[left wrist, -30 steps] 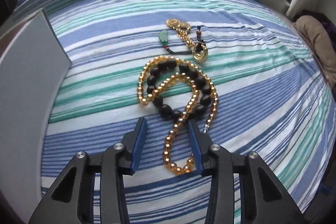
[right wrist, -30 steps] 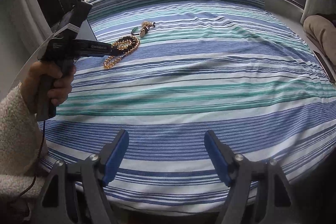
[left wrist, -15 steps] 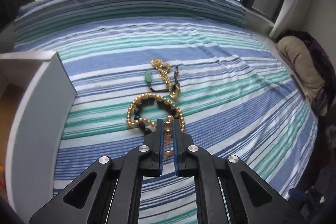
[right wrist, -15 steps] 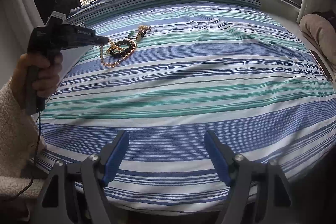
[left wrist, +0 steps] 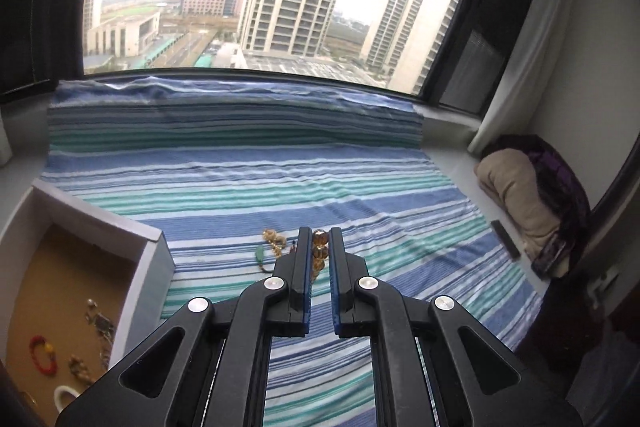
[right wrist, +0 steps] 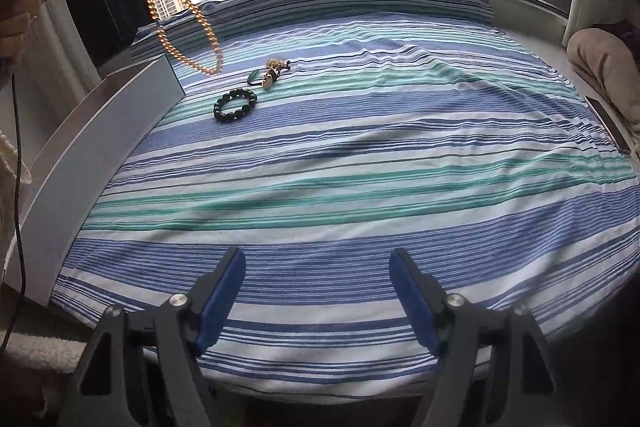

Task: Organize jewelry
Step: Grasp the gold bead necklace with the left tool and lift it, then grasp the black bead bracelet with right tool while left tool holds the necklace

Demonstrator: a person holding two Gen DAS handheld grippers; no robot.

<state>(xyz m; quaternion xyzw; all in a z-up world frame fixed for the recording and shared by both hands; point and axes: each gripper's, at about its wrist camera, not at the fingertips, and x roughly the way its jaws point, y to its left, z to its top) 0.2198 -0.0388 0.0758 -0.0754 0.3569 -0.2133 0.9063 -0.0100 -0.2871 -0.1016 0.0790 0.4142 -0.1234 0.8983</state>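
Left wrist view: high, facing the far window. Right wrist view: low and near, over the striped bed (right wrist: pixel 360 167). Shared: bed (left wrist: pixel 240 187), left box (left wrist: pixel 152 251).

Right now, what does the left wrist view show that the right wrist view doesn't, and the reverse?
Only the left wrist view looks inside the white box: a red bracelet and other small pieces lie there.

Only the right wrist view shows the black bead bracelet on the striped cover, and the amber bead necklace dangling in full.

Both show the necklace clamped in the left gripper and the green pendant.
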